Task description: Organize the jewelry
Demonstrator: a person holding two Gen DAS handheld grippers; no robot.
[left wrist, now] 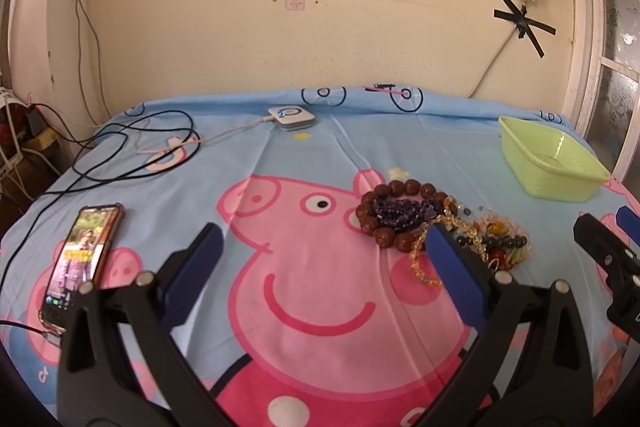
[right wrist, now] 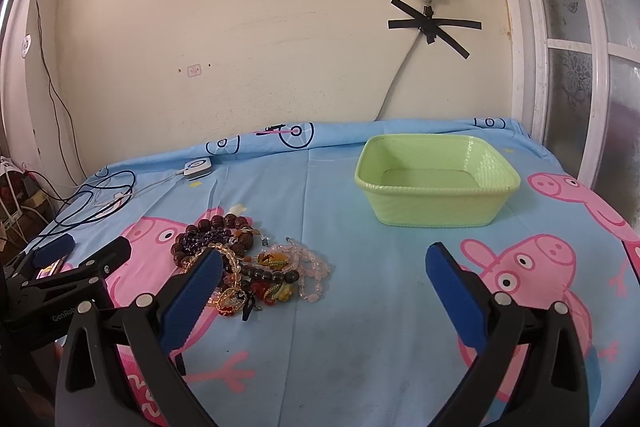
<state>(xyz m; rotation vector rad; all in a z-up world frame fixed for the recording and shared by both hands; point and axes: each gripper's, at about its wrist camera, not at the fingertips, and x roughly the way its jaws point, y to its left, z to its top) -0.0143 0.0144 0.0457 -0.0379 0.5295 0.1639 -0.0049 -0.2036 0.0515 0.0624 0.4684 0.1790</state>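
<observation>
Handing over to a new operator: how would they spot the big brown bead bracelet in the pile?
Find the pink pig's face on the blue sheet. The jewelry pile lies by its ear. The brown bead bracelet rings the pile's left end: the largest beads, round, dark wood-brown, encircling purple beads.

Left tongs point(left wrist: 320, 259), right tongs point(right wrist: 324, 279): black plastic arms, blue pads, silver screws.

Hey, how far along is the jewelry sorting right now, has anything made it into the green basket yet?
Nothing looks done yet. The green basket shows only its bare floor. All the jewelry lies in one tangled heap on the cartoon sheet. Nothing is in hand: the left gripper and the right gripper both have their jaws wide apart and hold nothing. Left to do: every piece in the heap.
</observation>
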